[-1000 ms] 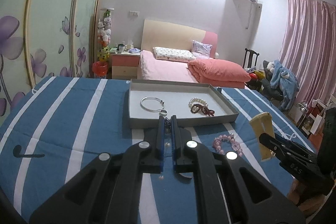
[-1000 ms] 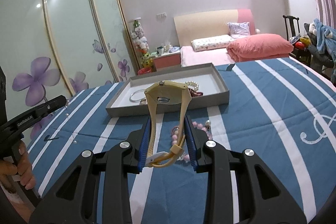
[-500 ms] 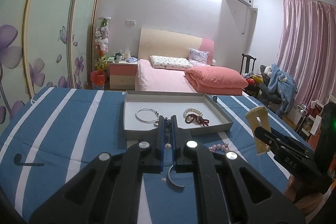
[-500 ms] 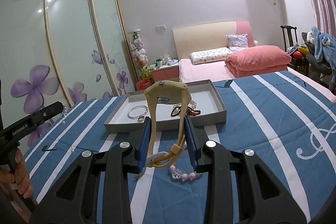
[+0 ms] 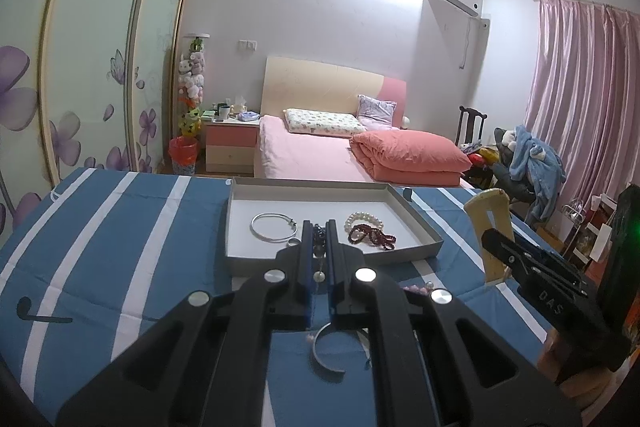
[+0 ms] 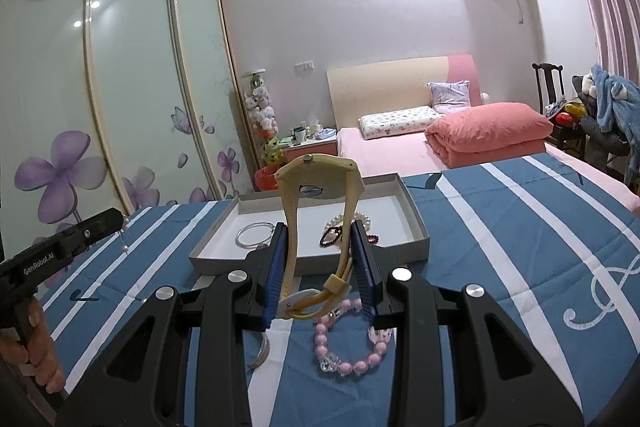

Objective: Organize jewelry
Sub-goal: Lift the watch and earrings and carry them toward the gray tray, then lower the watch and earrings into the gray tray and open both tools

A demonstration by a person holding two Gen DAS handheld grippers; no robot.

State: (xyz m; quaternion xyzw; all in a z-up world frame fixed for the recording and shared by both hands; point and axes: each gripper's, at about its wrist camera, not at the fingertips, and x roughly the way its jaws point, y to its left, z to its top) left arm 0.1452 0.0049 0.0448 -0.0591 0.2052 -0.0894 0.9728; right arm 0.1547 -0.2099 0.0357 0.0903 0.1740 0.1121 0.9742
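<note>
A grey shallow tray (image 5: 416, 227) (image 6: 412, 223) stands on the blue striped cloth, holding a silver bangle (image 5: 272, 227), a pearl bracelet (image 5: 362, 218) and a dark red bead bracelet (image 5: 372, 235). My left gripper (image 5: 319, 227) is shut on a thin beaded chain (image 5: 319, 259) with a pearl drop, held above the cloth before the tray. My right gripper (image 6: 320, 231) is shut on a yellow wristwatch (image 6: 316, 187), lifted above the cloth. A pink bead bracelet (image 6: 348, 343) and an open silver cuff (image 5: 326, 351) lie on the cloth below.
The table's blue and white striped cloth (image 5: 120, 227) stretches left and right of the tray. A bed with a pink quilt (image 5: 408, 155) and a wardrobe with flower doors (image 6: 80, 147) stand beyond. The right gripper shows at the right of the left wrist view (image 5: 532, 267).
Both grippers have risen from the cloth with their pieces. The chain now hangs free in the left gripper; the watch is lifted clear of the pink bracelet.
</note>
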